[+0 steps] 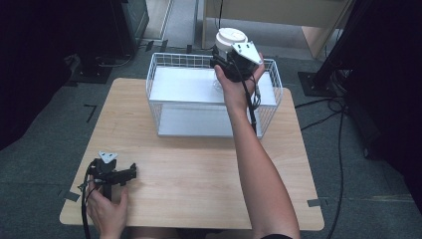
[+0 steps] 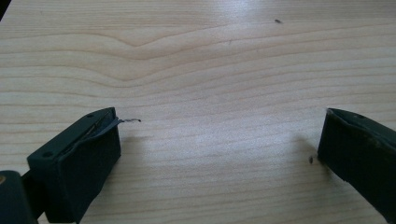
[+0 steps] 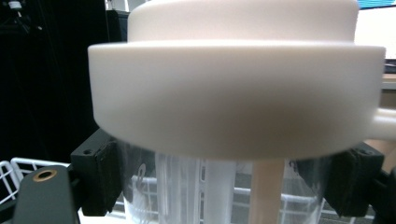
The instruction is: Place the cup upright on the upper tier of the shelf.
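Clear plastic jar with a wide white round lid (image 1: 231, 40) is up in the air over the far rim of the white wire basket (image 1: 271, 107), not resting on anything. Right gripper (image 1: 221, 67) has it: in the right gripper view the two black pads (image 3: 100, 175) sit flat against the clear wall on both sides, just under the lid's overhang (image 3: 233, 93), so that's a firm clamp on the jar body, jar roughly upright. Some pale straw-like pieces show through the wall, can't tell what they are. The basket sits at the far side of the light wooden table (image 1: 199, 174) and has a white liner on its floor; no other item visible inside. Left gripper (image 1: 122, 174) is parked low on the near left corner of the table, jaws spread wide, nothing but bare wood grain (image 2: 210, 93) between them. Progress, my read: pickup is done and the jar is mid-carry at the basket. Whether it's headed in or coming out I can't tell from this. Left to do: set it down somewhere stable and release. Left gripper looks idle for this step.
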Demonstrator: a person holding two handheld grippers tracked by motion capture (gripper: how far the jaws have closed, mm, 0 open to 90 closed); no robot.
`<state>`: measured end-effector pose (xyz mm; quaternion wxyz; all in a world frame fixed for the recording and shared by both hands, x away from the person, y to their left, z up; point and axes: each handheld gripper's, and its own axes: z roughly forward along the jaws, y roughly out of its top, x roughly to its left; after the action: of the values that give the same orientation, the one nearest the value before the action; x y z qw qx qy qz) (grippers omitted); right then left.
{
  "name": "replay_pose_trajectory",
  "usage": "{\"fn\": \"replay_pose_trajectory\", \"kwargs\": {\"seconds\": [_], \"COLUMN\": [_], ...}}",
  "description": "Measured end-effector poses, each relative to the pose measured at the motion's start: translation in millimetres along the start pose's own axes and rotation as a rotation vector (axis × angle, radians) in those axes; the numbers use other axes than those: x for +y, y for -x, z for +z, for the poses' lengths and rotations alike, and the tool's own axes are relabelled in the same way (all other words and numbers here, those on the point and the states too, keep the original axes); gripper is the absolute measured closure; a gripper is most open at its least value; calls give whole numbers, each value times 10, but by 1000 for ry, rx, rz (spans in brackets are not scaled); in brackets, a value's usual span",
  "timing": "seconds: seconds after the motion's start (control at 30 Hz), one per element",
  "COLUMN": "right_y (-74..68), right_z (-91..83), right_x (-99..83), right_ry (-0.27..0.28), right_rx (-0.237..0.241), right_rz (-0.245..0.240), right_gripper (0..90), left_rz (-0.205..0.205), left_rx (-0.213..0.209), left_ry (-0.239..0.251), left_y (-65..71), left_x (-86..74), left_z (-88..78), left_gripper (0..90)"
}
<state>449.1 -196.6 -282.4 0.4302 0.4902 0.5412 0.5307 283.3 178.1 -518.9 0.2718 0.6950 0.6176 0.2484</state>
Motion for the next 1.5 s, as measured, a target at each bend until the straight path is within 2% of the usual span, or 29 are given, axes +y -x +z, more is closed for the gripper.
{"fn": "replay_pose_trajectory", "kwargs": {"seconds": [0.13,0.3,0.6,0.87,1.1,1.37,1.5], "right_y": [-3,13,63,149,187,356,458], "right_z": [-41,-82,-163,-244,-456,-800,-1024], "right_x": [-8,-16,-96,-219,-384,-555,-668], "right_ry": [-10,-26,-54,-84,-90,-80,-74], "right_rx": [4,12,58,62,85,97,95], "right_rz": [-17,-12,-39,-24,-60,-41,-53], "right_gripper": [147,104,44,29,14,14,14], "left_rz": [0,0,0,0,0,2,2], "left_rx": [0,0,1,1,1,1,0], "left_ry": [0,0,1,1,1,-1,-2], "left_y": [0,0,0,0,0,-1,-1], "left_x": [0,0,0,0,0,0,0], "left_z": [0,0,1,1,1,0,-1], "left_gripper": [0,0,0,0,0,0,0]}}
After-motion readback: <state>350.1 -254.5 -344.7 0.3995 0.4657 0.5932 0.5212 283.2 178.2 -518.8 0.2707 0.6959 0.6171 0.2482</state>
